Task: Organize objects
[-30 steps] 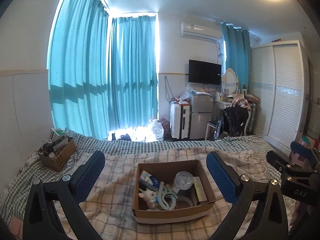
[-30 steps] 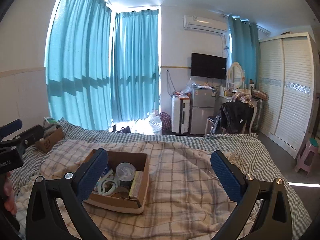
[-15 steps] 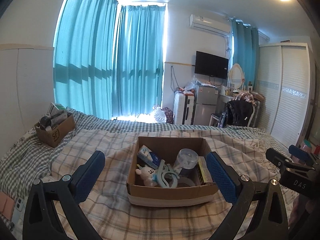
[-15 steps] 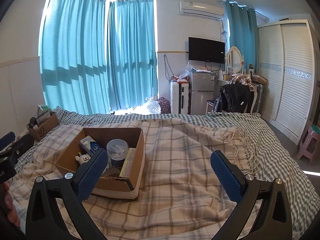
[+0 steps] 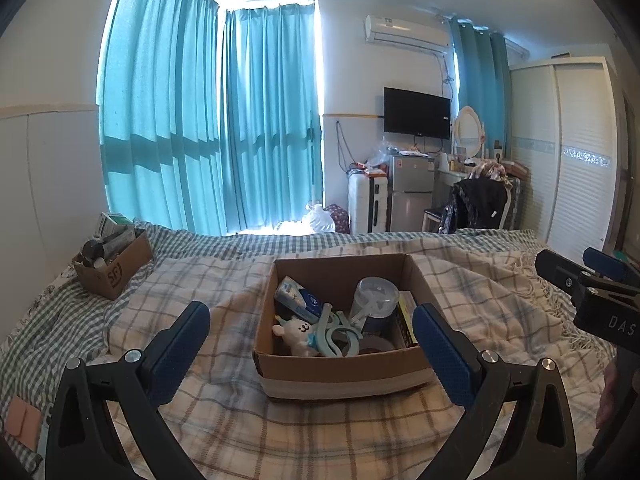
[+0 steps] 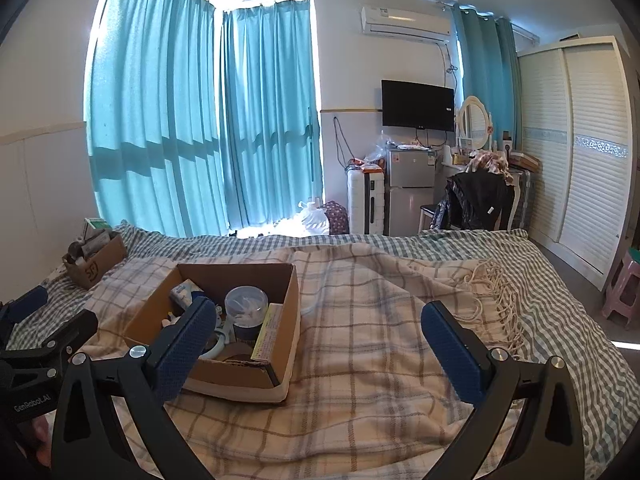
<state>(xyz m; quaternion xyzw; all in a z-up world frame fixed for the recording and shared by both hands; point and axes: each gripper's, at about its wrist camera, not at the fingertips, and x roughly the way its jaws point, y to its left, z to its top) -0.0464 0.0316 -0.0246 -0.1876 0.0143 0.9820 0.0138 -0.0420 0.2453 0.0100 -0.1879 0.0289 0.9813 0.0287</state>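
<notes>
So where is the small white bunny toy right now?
In the left wrist view, the bunny toy lies inside the cardboard box, front-left corner, beside the pale blue clip.

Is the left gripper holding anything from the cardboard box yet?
No: the left gripper is open and empty, its fingers spread either side of the cardboard box.

— Far side of the room?
— Teal curtains (image 6: 200, 120) across a corner window, daylight glowing through. Air conditioner (image 6: 404, 22) high on the white wall, television (image 6: 418, 104) below.
— Under the television?
— Small fridge (image 6: 410, 184), white suitcase (image 6: 366, 200) beside it, chair (image 6: 476, 200) draped in dark clothing.
— Right side?
— White slatted wardrobe (image 6: 580, 152), pink stool (image 6: 624, 288) near it.
— Foreground?
— Bed (image 6: 560, 300), gingham sheet and plaid blanket.
</notes>
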